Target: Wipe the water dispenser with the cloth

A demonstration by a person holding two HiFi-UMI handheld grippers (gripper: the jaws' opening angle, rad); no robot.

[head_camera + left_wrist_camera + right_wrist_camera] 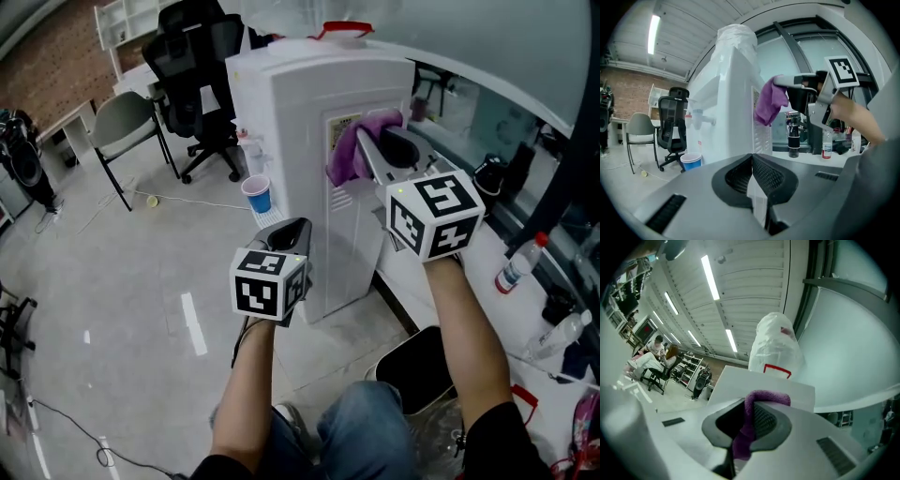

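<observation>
My left gripper (pixel 292 231), low at centre-left, is clamped shut on nothing, near the tall white plastic water dispenser (pixel 291 122). At centre-right, my right gripper (pixel 382 142) pinches the purple fuzzy cloth (pixel 349 152) at the dispenser's upper side panel. I judge the wiping is in hand, and the next move calls for firm sweeps down that panel.

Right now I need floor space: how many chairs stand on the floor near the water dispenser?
2: a grey plastic chair at far left, a black mesh office chair beside it, beyond the white water dispenser. More may be hidden.
</observation>
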